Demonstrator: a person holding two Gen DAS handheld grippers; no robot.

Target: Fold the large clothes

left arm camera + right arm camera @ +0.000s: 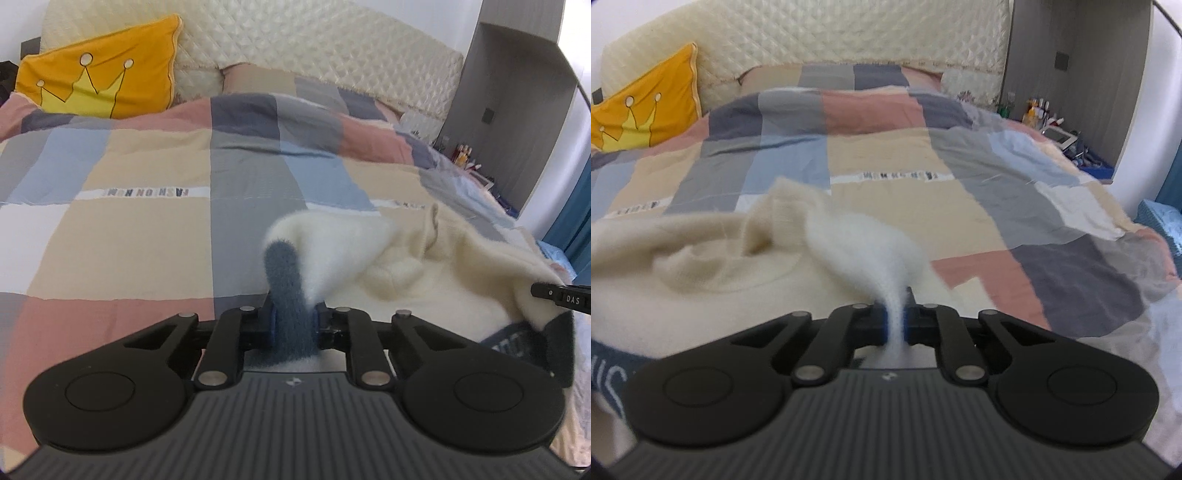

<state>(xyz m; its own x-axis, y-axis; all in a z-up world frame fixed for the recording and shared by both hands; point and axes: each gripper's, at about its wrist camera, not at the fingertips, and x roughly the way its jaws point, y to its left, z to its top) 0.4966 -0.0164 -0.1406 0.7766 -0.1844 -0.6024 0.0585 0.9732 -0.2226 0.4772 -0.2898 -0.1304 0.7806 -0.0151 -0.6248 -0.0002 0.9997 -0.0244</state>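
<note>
A cream fleece garment [424,269] with a dark blue-grey band lies rumpled on the checked bedspread. My left gripper [291,325] is shut on a corner of it, where the blue-grey trim [284,273] and white fleece bunch up between the pads. In the right wrist view the same cream garment [701,258] spreads to the left, and my right gripper [895,325] is shut on a thin pinch of its white edge [871,243]. Both pinched corners are lifted off the bed. A blue-grey band with white lettering [609,369] shows at the left edge.
The checked bedspread [147,221] covers a bed with a quilted cream headboard [295,48]. A yellow crown cushion [99,77] leans at the back left. A grey niche [1071,74] with small bottles [1038,110] stands at the right. The other gripper's tip [561,297] pokes in from the right.
</note>
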